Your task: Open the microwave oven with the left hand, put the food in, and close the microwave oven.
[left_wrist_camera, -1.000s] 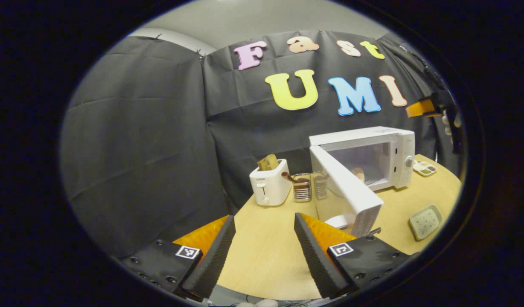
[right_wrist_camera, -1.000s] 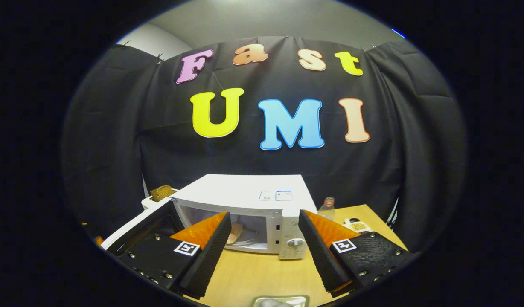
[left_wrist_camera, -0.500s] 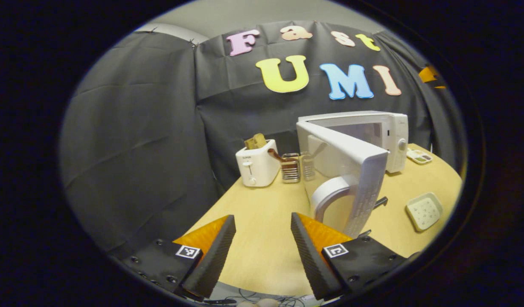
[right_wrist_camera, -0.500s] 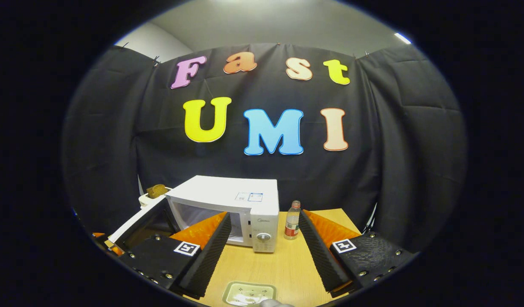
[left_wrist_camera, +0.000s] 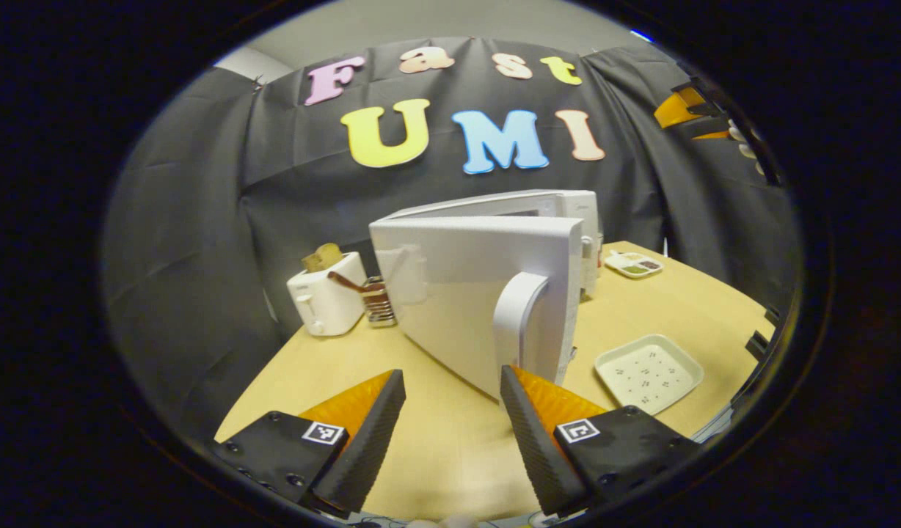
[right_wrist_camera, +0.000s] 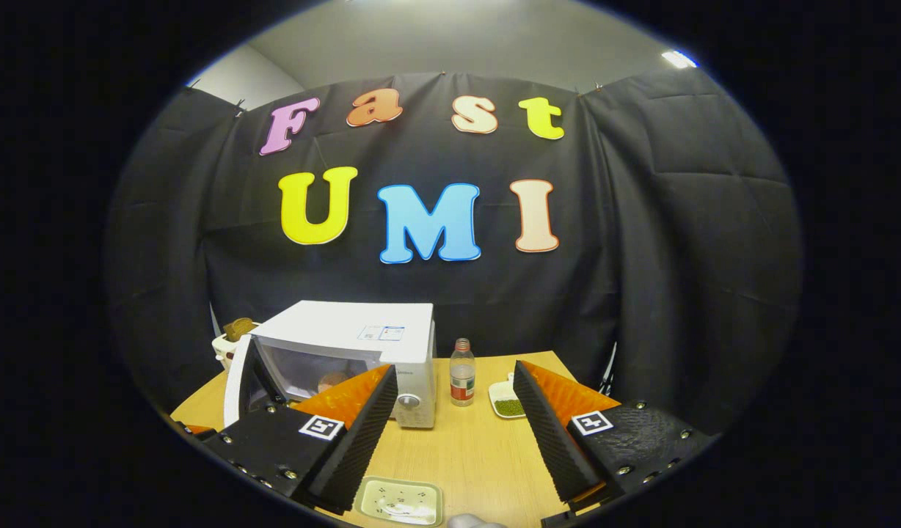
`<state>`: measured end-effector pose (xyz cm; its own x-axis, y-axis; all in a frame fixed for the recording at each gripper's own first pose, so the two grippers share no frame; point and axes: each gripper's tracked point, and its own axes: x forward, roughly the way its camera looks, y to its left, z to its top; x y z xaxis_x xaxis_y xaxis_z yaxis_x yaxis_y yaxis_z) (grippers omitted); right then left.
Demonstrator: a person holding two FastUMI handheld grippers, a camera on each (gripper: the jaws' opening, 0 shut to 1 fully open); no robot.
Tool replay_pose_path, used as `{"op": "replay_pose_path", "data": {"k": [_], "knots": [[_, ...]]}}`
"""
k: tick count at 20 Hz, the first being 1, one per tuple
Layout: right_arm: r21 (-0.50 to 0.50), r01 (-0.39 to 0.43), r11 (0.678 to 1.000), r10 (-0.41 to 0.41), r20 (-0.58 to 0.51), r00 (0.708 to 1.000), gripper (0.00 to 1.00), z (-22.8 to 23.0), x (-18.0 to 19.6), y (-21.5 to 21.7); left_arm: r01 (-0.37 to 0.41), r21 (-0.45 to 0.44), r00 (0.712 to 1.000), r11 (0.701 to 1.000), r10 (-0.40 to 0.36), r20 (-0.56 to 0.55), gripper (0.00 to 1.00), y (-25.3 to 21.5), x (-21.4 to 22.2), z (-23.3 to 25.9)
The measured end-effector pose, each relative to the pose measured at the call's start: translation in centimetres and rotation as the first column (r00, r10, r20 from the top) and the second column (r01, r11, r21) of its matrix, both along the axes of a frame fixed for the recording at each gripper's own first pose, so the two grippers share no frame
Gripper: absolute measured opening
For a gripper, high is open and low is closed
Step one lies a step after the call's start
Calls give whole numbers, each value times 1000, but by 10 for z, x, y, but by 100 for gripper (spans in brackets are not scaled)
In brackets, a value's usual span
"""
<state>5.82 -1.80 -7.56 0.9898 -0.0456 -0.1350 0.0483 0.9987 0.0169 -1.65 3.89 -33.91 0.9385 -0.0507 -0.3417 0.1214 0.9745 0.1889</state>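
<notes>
one white box-shaped microwave oven (left_wrist_camera: 524,220) stands on the round pale wooden worktop (left_wrist_camera: 436,440), its white door (left_wrist_camera: 465,293) with a curved white handle (left_wrist_camera: 516,315) swung partly open. in the left gripper view the left claw (left_wrist_camera: 450,433) hangs low over the worktop, its fingers spread wide and holding nothing; the door's handle edge sits just beyond its right finger (left_wrist_camera: 531,433), not touching as far as i can tell. in the right gripper view the right claw (right_wrist_camera: 450,433) is also wide and empty, well back from the oven (right_wrist_camera: 348,345), and a round brownish piece of food (right_wrist_camera: 333,381) lies inside the oven cavity behind the half-open door (right_wrist_camera: 241,381).

counted across the views: one white toaster (left_wrist_camera: 326,301) holding one slice of brown bread (left_wrist_camera: 322,257), one metal rack (left_wrist_camera: 381,308) beside it, one clear plastic bottle with a red label (right_wrist_camera: 461,374), one small white dish of green bits (right_wrist_camera: 505,403), one divided white tray (left_wrist_camera: 632,264) and one square white plate with dark speckles (left_wrist_camera: 648,374) near the front edge.
</notes>
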Motion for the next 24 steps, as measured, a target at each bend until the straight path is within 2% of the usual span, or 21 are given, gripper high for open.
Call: {"op": "replay_pose_path", "data": {"k": [2,4,10,14,15,18,19,20,22,23,24], "knots": [[8,25,1000,-25,-6,1000,97,-2,1,-14,44,-1,999,999,-44,7,89,-26,24,-1],[12,46,999,-46,-14,999,97,-4,2,-26,83,-41,996,996,-82,17,89,-53,51,-1],[20,86,996,-85,-36,996,97,-9,13,-57,169,-23,984,985,-167,56,89,-112,129,5],[19,104,994,-104,-42,994,97,-9,22,-72,167,-3,983,986,-167,74,90,-126,173,7],[15,107,994,-106,-45,993,97,-11,25,-74,170,8,983,985,-170,75,95,-129,182,6],[11,111,994,-110,-61,992,97,-16,32,-80,168,10,982,986,-168,88,99,-138,203,8],[14,108,994,-107,-66,992,97,-18,34,-81,165,4,982,986,-165,92,99,-142,209,8],[14,111,994,-110,-72,991,97,-19,37,-82,168,2,982,986,-168,89,91,-148,214,6],[14,111,994,-109,-77,991,97,-20,42,-85,149,5,984,989,-149,101,95,-148,224,6],[13,109,994,-107,-77,991,97,-22,43,-85,136,-10,986,991,-134,95,91,-147,227,4],[11,107,994,-106,-79,991,97,-21,45,-86,122,-39,989,992,-119,84,95,-147,230,2]]}}
